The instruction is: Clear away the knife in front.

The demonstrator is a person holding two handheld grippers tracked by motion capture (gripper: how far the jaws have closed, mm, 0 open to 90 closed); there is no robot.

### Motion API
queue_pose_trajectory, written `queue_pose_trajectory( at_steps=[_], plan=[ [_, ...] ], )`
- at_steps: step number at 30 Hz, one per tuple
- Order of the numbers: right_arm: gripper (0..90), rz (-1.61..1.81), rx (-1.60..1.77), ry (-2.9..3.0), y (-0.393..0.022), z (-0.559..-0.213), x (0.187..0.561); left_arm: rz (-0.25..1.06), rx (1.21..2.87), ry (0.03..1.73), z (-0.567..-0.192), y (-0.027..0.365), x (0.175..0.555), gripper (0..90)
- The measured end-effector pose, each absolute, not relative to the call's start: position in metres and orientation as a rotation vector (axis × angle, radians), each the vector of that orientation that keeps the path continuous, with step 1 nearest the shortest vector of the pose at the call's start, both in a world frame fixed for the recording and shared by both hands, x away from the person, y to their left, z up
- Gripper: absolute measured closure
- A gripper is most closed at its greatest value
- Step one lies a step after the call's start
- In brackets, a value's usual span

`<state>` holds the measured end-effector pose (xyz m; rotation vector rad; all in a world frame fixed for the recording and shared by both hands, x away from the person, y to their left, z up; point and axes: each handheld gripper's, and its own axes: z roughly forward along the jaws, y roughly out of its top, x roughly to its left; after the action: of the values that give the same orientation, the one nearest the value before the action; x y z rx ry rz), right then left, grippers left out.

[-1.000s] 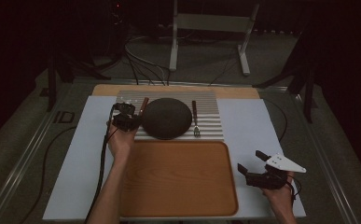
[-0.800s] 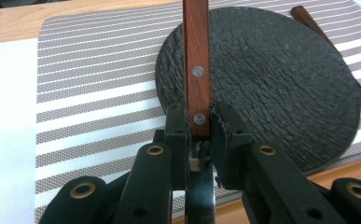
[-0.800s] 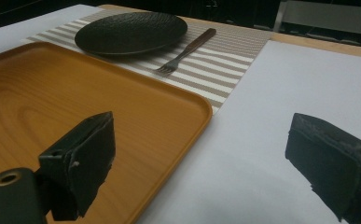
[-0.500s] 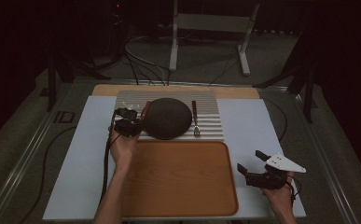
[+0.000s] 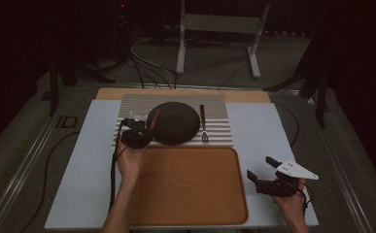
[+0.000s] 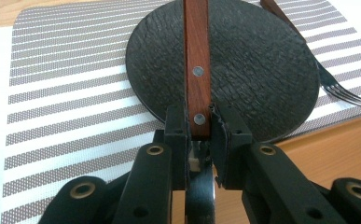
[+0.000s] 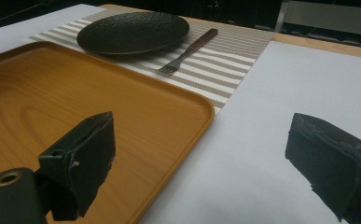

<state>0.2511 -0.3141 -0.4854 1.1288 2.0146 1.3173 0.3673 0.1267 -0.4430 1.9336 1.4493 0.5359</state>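
Note:
My left gripper (image 5: 138,135) (image 6: 199,119) is shut on a wooden-handled knife (image 5: 155,119) (image 6: 196,51) with two rivets. The handle points away from me over the left part of the black plate (image 5: 178,125) (image 6: 262,60). A fork (image 5: 203,124) (image 6: 339,84) (image 7: 187,49) with a wooden handle lies right of the plate on the striped placemat (image 5: 219,104) (image 6: 66,79). My right gripper (image 5: 261,167) (image 7: 206,158) stands open with nothing between its jaws, over the white surface beside the tray's right edge.
A wooden tray (image 5: 190,194) (image 7: 52,102) lies bare in front of the placemat, between my two hands. The white table cover (image 5: 263,126) extends on both sides. Cables and a metal stand (image 5: 214,24) are beyond the table's far edge.
My left gripper has drawn back toward the tray and slightly right with the knife, whose handle now reaches over the plate's left edge. The right gripper has stayed put.

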Motion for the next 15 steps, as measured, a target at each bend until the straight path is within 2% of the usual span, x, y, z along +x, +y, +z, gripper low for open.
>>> queue_pose_trajectory(
  at_steps=[15],
  plan=[
    [8.3, 1.319, 1.128, 2.016, -0.313, -0.486, 0.251, 0.531, 1.944, 1.443, -0.452, 0.122, 0.35, 78.0]
  ],
)
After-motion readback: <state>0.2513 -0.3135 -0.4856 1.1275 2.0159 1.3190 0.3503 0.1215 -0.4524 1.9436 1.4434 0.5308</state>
